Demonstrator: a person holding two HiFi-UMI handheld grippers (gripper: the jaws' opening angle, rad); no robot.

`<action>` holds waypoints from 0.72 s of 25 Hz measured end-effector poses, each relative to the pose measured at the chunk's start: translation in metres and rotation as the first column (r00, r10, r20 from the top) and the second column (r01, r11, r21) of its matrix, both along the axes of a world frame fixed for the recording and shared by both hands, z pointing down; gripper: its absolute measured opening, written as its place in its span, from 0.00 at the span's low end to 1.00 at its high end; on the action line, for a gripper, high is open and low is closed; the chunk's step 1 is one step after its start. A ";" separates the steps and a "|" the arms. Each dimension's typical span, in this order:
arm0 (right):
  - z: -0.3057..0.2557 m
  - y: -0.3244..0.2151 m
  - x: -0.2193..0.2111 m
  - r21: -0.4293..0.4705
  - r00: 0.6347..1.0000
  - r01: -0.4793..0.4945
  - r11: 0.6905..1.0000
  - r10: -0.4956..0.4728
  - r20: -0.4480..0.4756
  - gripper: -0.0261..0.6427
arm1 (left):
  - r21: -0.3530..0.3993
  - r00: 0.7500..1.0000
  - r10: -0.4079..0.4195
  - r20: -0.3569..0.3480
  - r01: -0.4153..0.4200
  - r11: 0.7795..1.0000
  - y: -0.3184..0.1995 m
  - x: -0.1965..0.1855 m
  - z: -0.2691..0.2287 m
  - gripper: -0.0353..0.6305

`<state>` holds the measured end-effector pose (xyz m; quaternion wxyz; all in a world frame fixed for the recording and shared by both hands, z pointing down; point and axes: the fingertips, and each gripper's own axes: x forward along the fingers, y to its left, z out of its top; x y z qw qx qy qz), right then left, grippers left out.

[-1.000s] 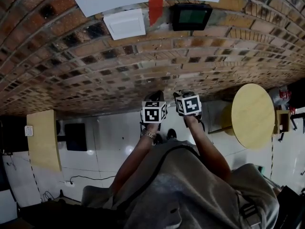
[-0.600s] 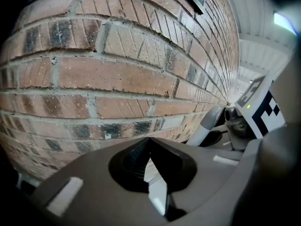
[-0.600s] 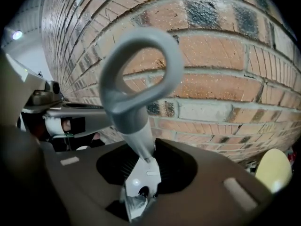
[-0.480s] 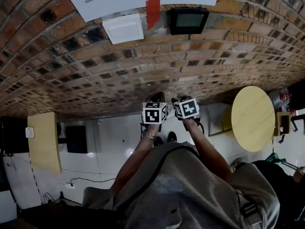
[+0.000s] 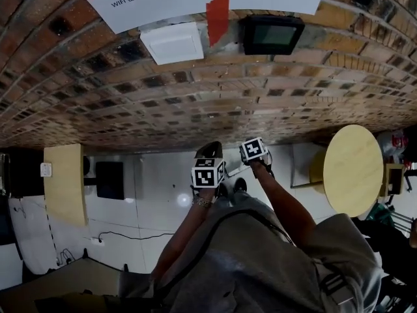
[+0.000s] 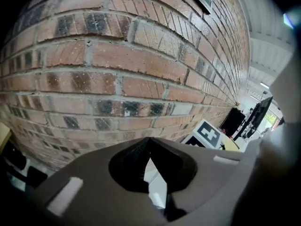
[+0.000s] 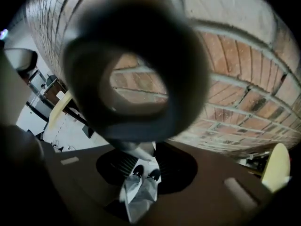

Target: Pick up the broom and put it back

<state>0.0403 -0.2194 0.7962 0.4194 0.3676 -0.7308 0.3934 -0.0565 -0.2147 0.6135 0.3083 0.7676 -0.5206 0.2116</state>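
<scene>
The broom shows only in the right gripper view. The dark ring at its handle's end (image 7: 136,65) looms right in front of the camera, and the pale handle (image 7: 137,150) runs down between the jaws towards the floor. My right gripper (image 7: 141,147) is shut on that handle and points steeply down. In the head view its marker cube (image 5: 254,150) is close to the brick wall (image 5: 195,90), and the broom is hidden below the hands. My left gripper (image 6: 149,141) is beside it with its tips touching and nothing between them; its cube (image 5: 208,173) sits just left of the right one.
A brick wall fills the far side, with a white box (image 5: 172,42) and a dark panel (image 5: 272,34) on it. A round yellow table (image 5: 352,168) stands to the right and a yellow cabinet (image 5: 64,182) to the left. The person's shoes (image 5: 228,188) stand on the white floor.
The right gripper has sunk towards the floor, so its cube looks smaller. The left gripper has shifted slightly down in the view. The head camera has tilted a little.
</scene>
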 end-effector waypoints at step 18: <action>0.030 -0.090 0.006 0.191 0.999 -0.039 0.981 0.046 -0.029 0.30 | -0.078 0.990 -0.130 0.058 0.134 0.988 0.039 -0.039 0.025 0.01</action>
